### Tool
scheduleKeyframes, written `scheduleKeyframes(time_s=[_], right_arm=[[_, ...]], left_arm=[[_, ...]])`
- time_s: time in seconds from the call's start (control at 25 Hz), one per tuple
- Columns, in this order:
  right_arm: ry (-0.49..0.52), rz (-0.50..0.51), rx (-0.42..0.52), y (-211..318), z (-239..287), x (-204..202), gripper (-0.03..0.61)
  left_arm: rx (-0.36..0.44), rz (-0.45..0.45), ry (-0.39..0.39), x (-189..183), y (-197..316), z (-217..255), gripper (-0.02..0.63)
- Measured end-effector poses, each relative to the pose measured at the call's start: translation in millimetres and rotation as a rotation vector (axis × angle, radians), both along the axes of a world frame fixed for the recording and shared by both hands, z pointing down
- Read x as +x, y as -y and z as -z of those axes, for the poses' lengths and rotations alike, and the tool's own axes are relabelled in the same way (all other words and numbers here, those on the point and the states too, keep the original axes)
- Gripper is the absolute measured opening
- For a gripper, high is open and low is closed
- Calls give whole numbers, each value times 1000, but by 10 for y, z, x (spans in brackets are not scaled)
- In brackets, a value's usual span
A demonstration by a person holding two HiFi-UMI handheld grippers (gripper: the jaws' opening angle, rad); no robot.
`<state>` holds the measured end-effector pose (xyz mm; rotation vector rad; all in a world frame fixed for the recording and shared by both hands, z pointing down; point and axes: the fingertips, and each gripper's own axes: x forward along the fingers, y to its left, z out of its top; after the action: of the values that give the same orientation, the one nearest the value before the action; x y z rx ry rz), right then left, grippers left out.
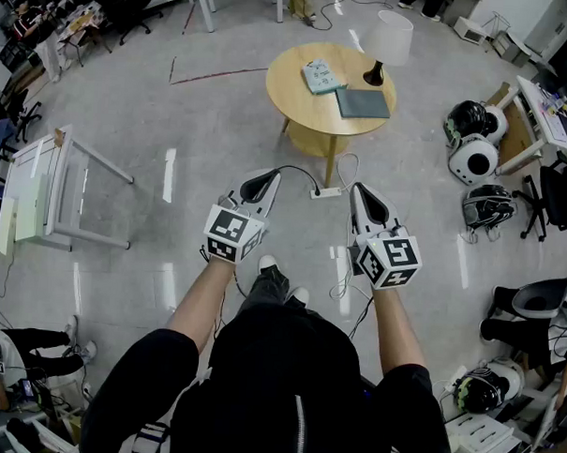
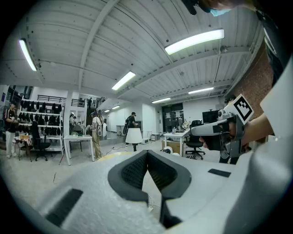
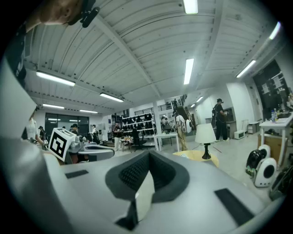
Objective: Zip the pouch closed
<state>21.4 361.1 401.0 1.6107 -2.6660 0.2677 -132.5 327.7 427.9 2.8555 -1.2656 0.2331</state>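
Observation:
A round wooden table (image 1: 307,109) stands on the floor ahead of me. On it lie a flat teal item (image 1: 323,76) and a flat dark grey item (image 1: 362,103); I cannot tell which one is the pouch. My left gripper (image 1: 267,177) and right gripper (image 1: 357,188) are held side by side in mid-air, well short of the table, both pointing toward it. In its own view the left gripper (image 2: 147,153) has its jaws together with nothing between them. The right gripper (image 3: 149,155) likewise shows its jaws meeting at the tips, empty.
A white-shaded lamp (image 1: 388,42) stands on the table's far right. A power strip and cable (image 1: 324,191) lie on the floor before the table. A white table (image 1: 51,187) is at the left, and helmets (image 1: 475,145) and clutter at the right. People stand far off.

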Motion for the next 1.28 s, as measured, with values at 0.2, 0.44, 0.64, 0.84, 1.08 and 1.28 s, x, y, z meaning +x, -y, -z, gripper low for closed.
scheduleKeyframes(time_s=[0.2, 0.44, 0.64, 0.84, 1.08, 1.28], right_arm=[[11, -19, -19, 0, -57, 45, 3], [-1, -28, -29, 47, -93, 168, 3], [9, -19, -35, 253, -113, 198, 3], [19, -30, -52, 635, -157, 209, 3], [0, -42, -68, 1283, -220, 262, 3], [-8, -67, -70, 1907, -151, 170, 3]], left_arm=[[-14, 0, 5, -8, -2, -31, 5], [-16, 0, 4, 79, 30, -15, 5], [-24, 2, 0, 110, 217, -58, 5], [-29, -12, 1, 140, 616, -105, 5], [-31, -46, 2, 261, 1300, -160, 5], [-29, -88, 11, 240, 1911, -143, 5]])
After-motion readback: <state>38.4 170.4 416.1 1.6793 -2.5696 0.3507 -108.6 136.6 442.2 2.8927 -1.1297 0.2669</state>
